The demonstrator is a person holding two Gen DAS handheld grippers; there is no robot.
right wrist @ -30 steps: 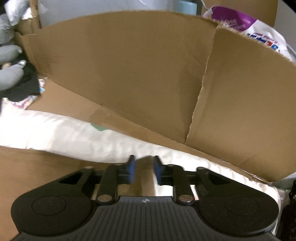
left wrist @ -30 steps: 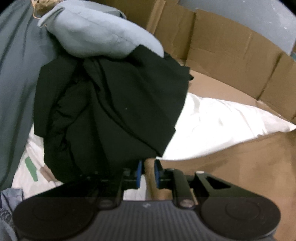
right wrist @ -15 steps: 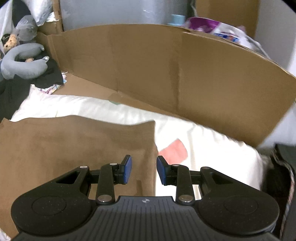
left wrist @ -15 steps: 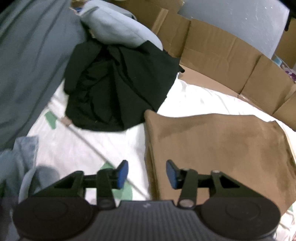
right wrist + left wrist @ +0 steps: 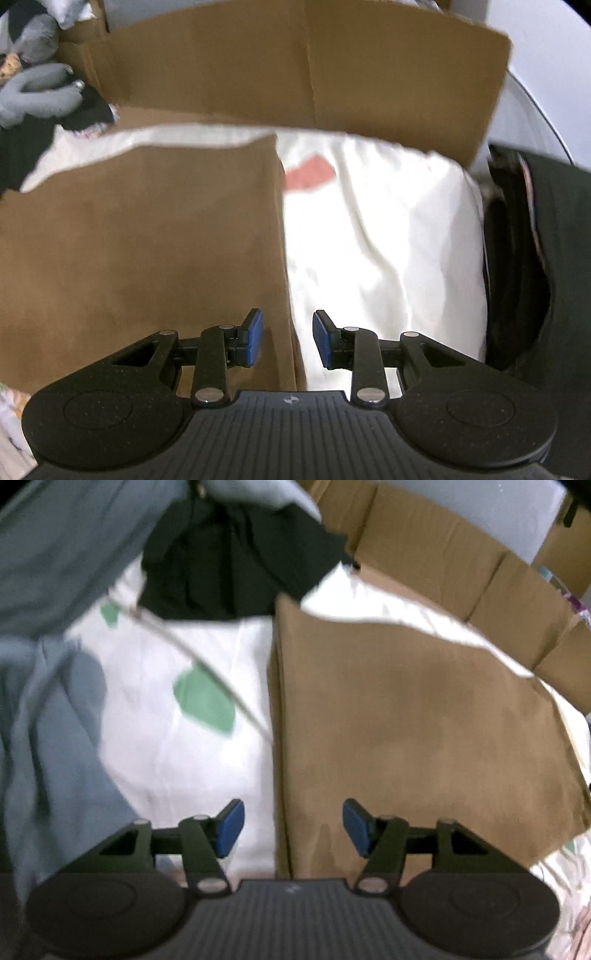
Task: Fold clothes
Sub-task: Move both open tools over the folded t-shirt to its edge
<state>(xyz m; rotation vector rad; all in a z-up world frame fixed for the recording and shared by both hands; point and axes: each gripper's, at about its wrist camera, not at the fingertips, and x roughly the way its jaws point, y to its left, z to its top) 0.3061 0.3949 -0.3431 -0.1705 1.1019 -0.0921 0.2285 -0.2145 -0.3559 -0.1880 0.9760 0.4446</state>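
On white sheet (image 5: 177, 760), flat brown suede-like cloth (image 5: 424, 731)

No readable text, labels, brands or numbers anywhere in either wrist view; frames motion-blurred.

A matt, suede-like brown folded cloth (image 5: 424, 720) is seen on a smooth white printed sheet (image 5: 177, 760), backed by dull corrugated brown cardboard panels (image 5: 295, 62).
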